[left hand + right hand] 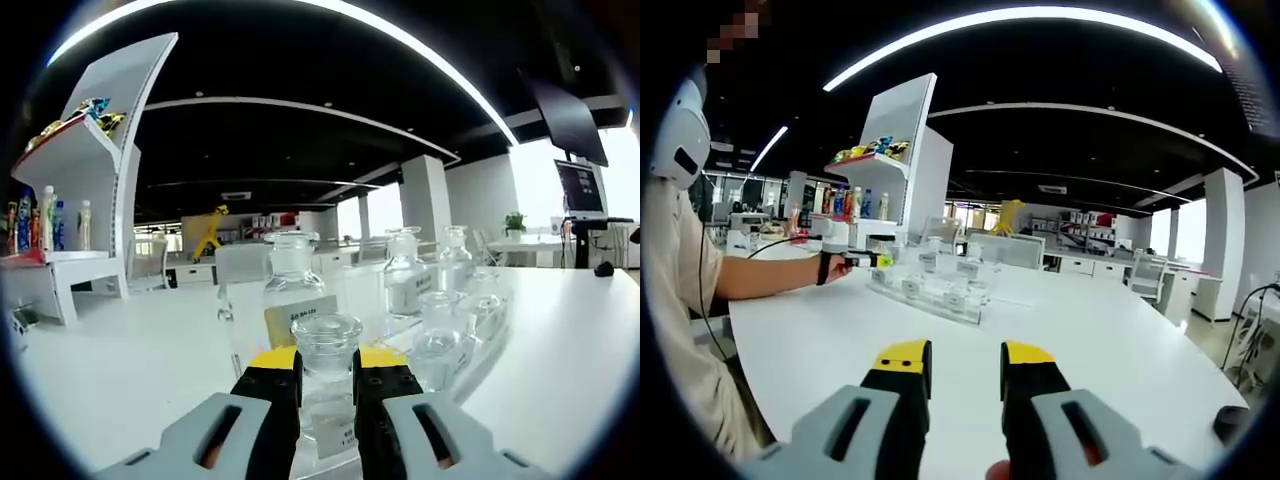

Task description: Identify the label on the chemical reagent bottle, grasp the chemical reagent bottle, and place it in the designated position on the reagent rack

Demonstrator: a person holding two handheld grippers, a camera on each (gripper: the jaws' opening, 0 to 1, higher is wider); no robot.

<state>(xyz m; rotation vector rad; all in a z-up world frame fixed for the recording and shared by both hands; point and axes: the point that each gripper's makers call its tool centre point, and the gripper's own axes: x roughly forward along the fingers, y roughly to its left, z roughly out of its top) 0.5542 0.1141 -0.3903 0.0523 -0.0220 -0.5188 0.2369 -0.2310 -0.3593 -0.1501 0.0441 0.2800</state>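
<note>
Left gripper (pixel 327 372): yellow-tipped fingers (pixel 274 362) were clenched on the neck of a clear glass reagent bottle (pixel 327 345), one finger on each side just below its round glass stopper. The bottle's label sat low between the fingers and was too small to read. The held bottle stood at the near end of the reagent rack (pixel 440 345), a clear stepped holder on the white desk (pixel 130 370). Behind it stood further stoppered glass bottles: one with a tan label (pixel 293 290) just behind and left, and others with white labels (pixel 405 280) to the right. Label text not legible.

Right gripper (pixel 965 375): fingers (pixel 902 365) were apart, with bare desk (pixel 1110 350) visible in the gap; nothing was grasped. It was held well apart from the rack (pixel 930 285), which appeared farther across the desk with its rows of bottles. The left gripper (pixel 855 258) was seen there at the rack's left end, held by a person's hand with a dark wrist strap (pixel 823 268).

Background: a white display shelf (pixel 95 190) with coloured drink bottles stood on the desk beyond the rack.
</note>
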